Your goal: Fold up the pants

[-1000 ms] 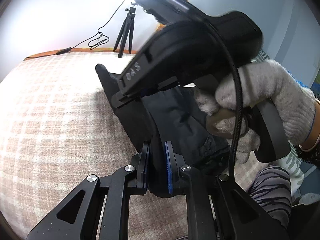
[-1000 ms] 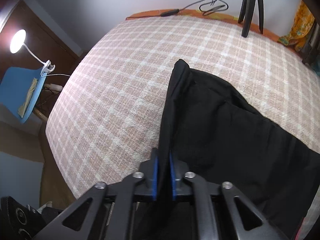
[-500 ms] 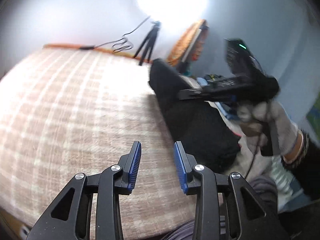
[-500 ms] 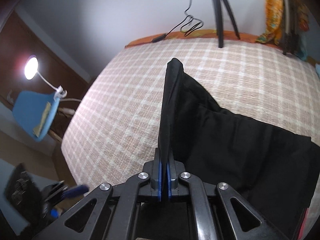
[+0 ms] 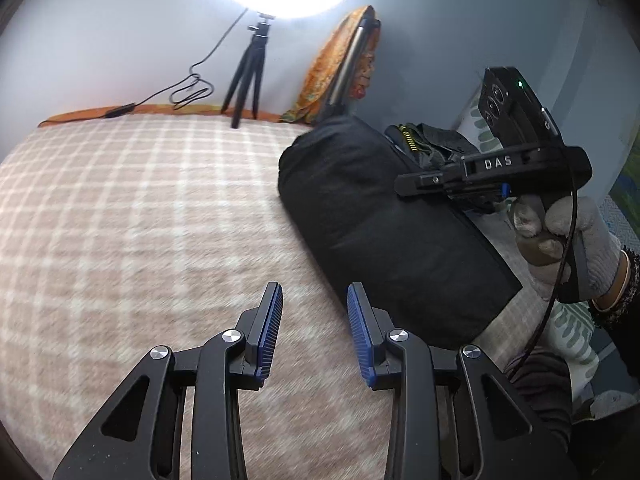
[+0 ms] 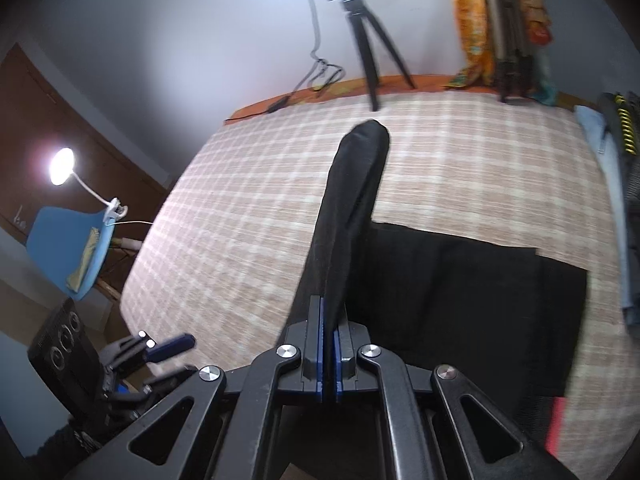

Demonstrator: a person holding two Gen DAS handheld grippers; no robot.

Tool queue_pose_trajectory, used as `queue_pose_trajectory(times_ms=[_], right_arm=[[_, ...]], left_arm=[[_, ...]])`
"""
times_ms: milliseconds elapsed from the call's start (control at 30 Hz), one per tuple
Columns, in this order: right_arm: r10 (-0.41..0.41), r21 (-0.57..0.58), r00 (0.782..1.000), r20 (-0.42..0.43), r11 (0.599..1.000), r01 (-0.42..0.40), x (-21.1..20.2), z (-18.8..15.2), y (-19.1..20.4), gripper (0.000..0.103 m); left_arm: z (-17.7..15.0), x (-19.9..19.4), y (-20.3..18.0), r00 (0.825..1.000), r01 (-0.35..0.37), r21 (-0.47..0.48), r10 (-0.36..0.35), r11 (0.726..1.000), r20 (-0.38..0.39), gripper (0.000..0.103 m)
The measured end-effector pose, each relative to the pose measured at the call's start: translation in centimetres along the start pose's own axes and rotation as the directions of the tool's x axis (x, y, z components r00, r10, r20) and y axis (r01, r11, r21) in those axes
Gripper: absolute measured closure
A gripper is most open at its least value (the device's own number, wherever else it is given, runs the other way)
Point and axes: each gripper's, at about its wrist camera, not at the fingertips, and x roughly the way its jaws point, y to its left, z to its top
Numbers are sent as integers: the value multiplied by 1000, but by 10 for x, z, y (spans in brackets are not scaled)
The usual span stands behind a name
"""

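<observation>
Here, black pants [image 5: 384, 216], edge lifted

The pants [image 5: 384, 224] are matt black cloth, smooth and unpatterned. Under them the bed [image 5: 132, 216] wears a soft, slightly fuzzy woven cover, checked in pink-beige and white. The left tongs [image 5: 315, 320] are matt black plastic with bright metal rivets, and their pads [image 5: 358, 316] are ribbed blue rubber. The right tongs [image 6: 329, 344] have the same black plastic and blue lining. Right of the pants, the hand [image 5: 568, 240] wears a nubbly grey knitted glove. Behind the bed stands a matt black tripod [image 5: 248, 80], beside orange patterned cloth [image 5: 340, 64].
</observation>
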Motion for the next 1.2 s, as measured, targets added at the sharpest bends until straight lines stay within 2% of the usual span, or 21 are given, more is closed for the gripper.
queue_pose_trajectory(times_ms=[167, 367, 600, 767, 967, 1200], right_arm=[[-39, 23, 999, 4, 999, 39, -15, -1, -27, 102], [-75, 35, 997, 2, 997, 75, -22, -4, -52, 102], [-95, 70, 995, 0, 993, 95, -29, -13, -81, 102], [-112, 94, 994, 6, 989, 111, -39, -22, -100, 102], [-125, 119, 992, 7, 985, 123, -45, -27, -121, 102], [-118, 128, 993, -2, 985, 117, -38, -34, -137, 102]], left_arm=[[5, 21, -11, 999, 21, 45, -19, 999, -32, 71], [12, 42, -38, 994, 64, 150, -51, 987, -92, 71], [28, 61, -51, 985, 127, 173, -103, 977, -141, 71], [33, 76, -67, 979, 147, 204, -114, 968, -167, 71], [33, 90, -85, 969, 179, 255, -126, 950, -211, 71], [24, 104, -104, 950, 218, 340, -120, 915, -287, 71]])
